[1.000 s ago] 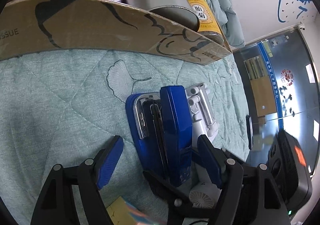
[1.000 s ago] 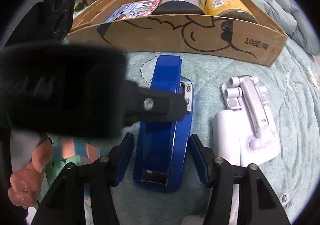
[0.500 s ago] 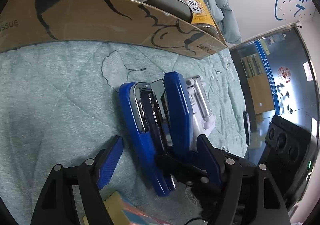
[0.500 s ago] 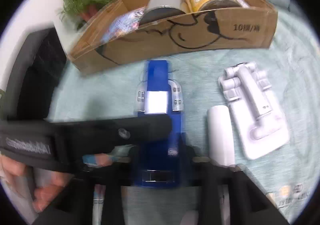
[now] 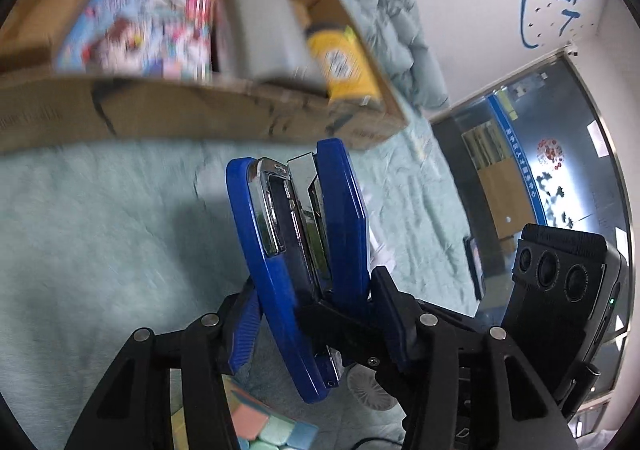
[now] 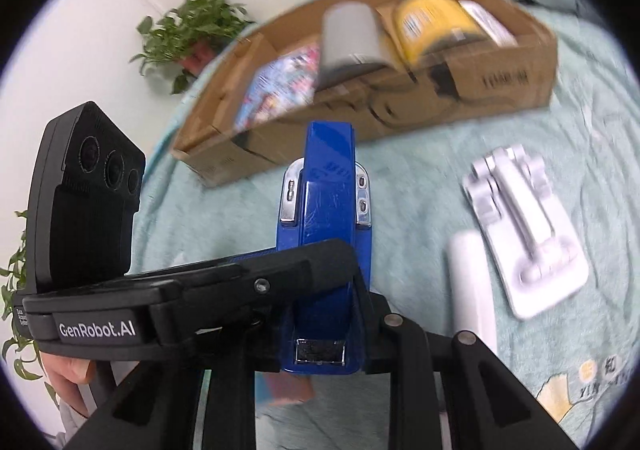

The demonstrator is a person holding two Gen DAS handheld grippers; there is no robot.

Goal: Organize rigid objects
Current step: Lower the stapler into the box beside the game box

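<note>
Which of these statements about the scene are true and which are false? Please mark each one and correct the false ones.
1. Both grippers hold the blue stapler. True: the right gripper and the left gripper are both closed on it.
2. The yellow jar lies on the quilt. False: it is inside the cardboard box.
3. The white folding stand is in the box. False: it lies on the green quilt, outside the box.
4. A potted plant stands behind the box. True.
5. The box holds a colourful printed book. True.
</note>
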